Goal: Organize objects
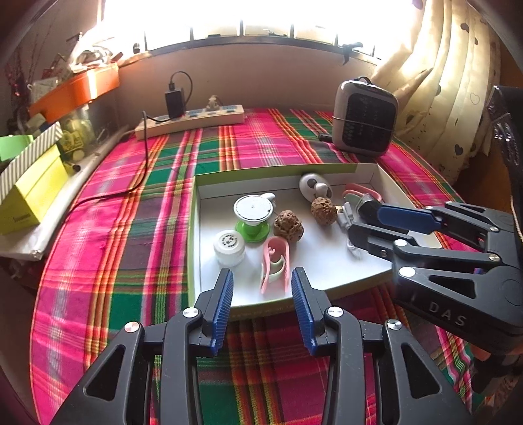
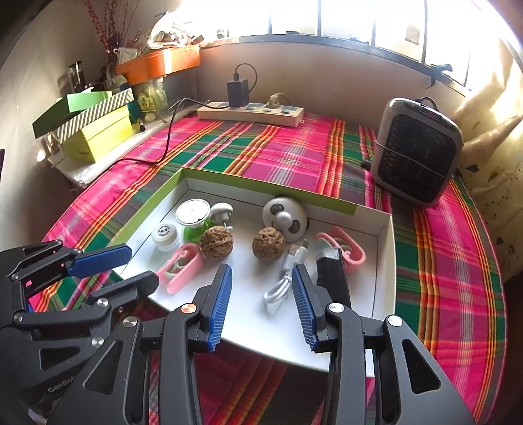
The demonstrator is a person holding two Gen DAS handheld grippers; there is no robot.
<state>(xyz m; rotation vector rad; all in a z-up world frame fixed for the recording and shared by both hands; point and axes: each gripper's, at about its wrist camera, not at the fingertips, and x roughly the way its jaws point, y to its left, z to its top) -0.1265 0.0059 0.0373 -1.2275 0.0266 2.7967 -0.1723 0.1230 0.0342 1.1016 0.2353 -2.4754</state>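
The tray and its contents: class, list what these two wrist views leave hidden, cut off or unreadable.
- Tray: its near right corner, left wrist view, is hidden behind the right gripper.
- Black block: its lower end, right wrist view, is hidden by a finger of the right gripper.
- White jar: its lid print is too small to read.
- Window: overexposed, so nothing outside shows.

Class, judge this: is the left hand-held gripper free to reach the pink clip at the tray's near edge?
Probably yes. The left hand-held gripper is open and empty, with the pink clip lying just ahead of it inside the tray, nothing between them.
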